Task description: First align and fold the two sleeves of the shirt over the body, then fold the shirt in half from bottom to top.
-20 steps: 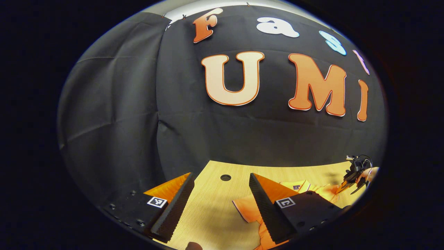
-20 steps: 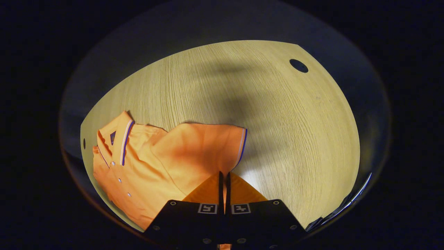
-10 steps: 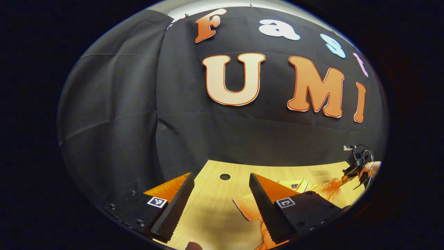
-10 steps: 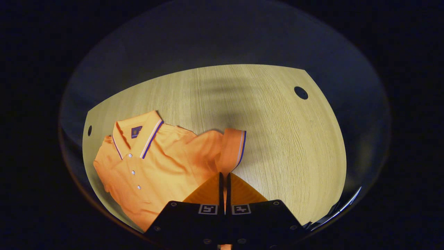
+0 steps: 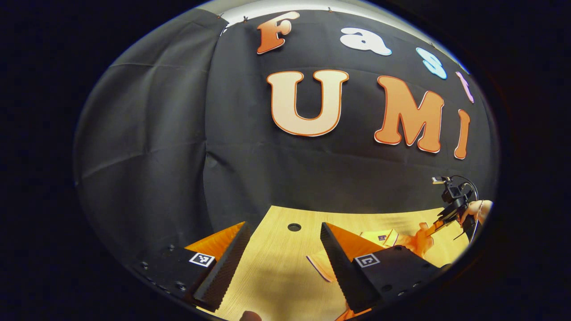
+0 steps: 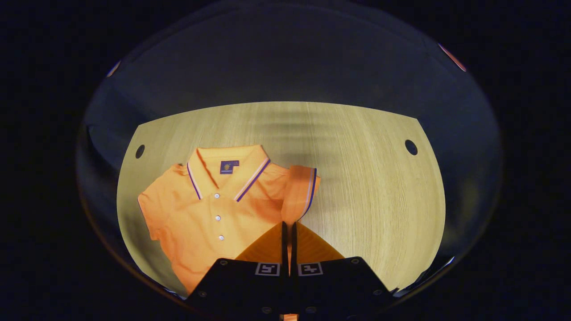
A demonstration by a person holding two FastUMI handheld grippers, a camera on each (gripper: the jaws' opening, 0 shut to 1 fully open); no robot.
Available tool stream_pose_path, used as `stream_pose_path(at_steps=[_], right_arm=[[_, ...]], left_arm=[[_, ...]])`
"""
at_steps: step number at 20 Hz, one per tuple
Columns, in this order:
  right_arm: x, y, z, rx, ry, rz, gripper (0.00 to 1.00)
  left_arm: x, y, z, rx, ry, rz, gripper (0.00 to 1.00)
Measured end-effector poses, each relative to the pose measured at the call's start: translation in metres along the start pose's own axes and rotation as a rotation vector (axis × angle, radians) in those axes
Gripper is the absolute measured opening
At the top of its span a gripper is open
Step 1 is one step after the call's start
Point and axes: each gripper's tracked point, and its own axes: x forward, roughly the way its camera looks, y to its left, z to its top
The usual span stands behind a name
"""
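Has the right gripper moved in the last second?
Yes. In the left gripper view the right gripper has risen against the table's far edge, lifting the pinched sleeve off the table.

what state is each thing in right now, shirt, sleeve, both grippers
shirt: face up on the table, collar buttoned, not folded in half
sleeve: lifted, pinched at its edge
right gripper: shut on sleeve
left gripper: open, holding nothing, above the table
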Motion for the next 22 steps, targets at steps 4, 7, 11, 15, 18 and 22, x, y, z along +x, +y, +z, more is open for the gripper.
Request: stream_pose_path(at_steps=[4, 7, 11, 15, 18, 22], right_arm=[[0.004, 0.031, -0.008, -0.038, 0.020, 0.031, 0.01], [0.009, 0.051, -0.014, -0.078, 0.020, 0.056, 0.01], [0.011, 0.083, -0.016, -0.053, 0.030, 0.148, 0.02], [0.006, 0.103, -0.018, -0.037, 0.031, 0.210, 0.19], [0.001, 0.108, -0.018, -0.033, 0.021, 0.234, 0.37], [-0.010, 0.102, -0.013, -0.023, -0.022, 0.232, 0.95]], left_arm=[[0.000, 0.013, -0.009, -0.011, 0.016, 0.009, 0.98], [-0.001, 0.021, -0.014, -0.005, 0.023, 0.022, 0.98], [-0.003, 0.024, -0.021, -0.013, 0.035, 0.019, 0.98], [-0.004, 0.020, -0.021, -0.014, 0.040, 0.013, 1.00], [-0.004, 0.016, -0.024, -0.018, 0.046, 0.006, 0.98], [-0.002, 0.007, -0.024, -0.007, 0.055, -0.011, 0.98]])
